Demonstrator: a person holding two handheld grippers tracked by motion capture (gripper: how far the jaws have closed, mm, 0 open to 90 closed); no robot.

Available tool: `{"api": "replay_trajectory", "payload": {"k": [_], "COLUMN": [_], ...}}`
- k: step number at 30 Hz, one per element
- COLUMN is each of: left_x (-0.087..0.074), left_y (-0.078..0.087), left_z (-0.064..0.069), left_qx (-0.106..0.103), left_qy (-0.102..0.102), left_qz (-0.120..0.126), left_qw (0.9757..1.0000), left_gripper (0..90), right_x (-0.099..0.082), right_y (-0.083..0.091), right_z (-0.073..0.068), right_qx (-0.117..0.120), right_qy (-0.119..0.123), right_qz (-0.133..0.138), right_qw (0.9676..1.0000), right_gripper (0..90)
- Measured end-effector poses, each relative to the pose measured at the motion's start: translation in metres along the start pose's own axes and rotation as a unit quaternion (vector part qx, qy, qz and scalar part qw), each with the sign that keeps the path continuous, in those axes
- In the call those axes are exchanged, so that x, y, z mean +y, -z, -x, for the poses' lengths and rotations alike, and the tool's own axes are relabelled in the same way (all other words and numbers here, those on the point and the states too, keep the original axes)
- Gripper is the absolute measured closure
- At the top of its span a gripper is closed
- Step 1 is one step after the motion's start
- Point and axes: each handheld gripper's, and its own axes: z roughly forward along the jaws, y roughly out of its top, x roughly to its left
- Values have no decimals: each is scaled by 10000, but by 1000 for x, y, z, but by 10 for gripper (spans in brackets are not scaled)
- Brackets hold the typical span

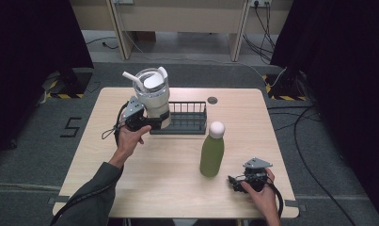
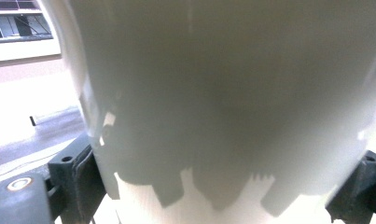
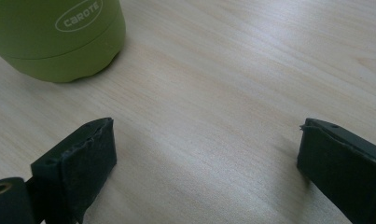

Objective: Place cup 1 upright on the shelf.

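Left hand-held gripper [image 1: 155, 123] clamps white tumbler [image 1: 155, 96] at rack's [image 1: 189, 123] left edge.

Place: a lab-style recording bay, not a home.
Table: one pale wooden table [image 1: 177, 160] on grey carpet.
Nine and three o'clock: black curtains [image 1: 32, 37] hang on both sides.
Floor: cables [image 1: 314, 141], hazard-striped stand feet [image 1: 60, 94], a taped marker [image 1: 70, 127].
Twelve o'clock: desk legs, wall sockets.
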Motion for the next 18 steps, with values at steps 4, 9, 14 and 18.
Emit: {"api": "replay_trajectory", "payload": {"k": [4, 9, 14, 18], "left_x": [0, 1, 3, 3], "left_y": [-3, -5, -8, -10], "left_z": [-2, -4, -5, -6], "left_qx": [39, 46, 66, 80], "left_qy": [10, 8, 45, 54], "left_qz": [-7, 3, 33, 45], "left_qw": [10000, 10000, 10000, 9999], "left_gripper": [106, 106, 106, 106], "right_x": [0, 0, 0, 0], "right_y": [0, 0, 0, 0], "right_z": [0, 0, 0, 0], "right_qx": [1, 1, 1, 2], "right_qy": [1, 1, 1, 2], "right_qz": [-3, 0, 0, -3], "right_qw": [10000, 10000, 10000, 10000], "right_gripper": [50, 50, 50, 50]}}
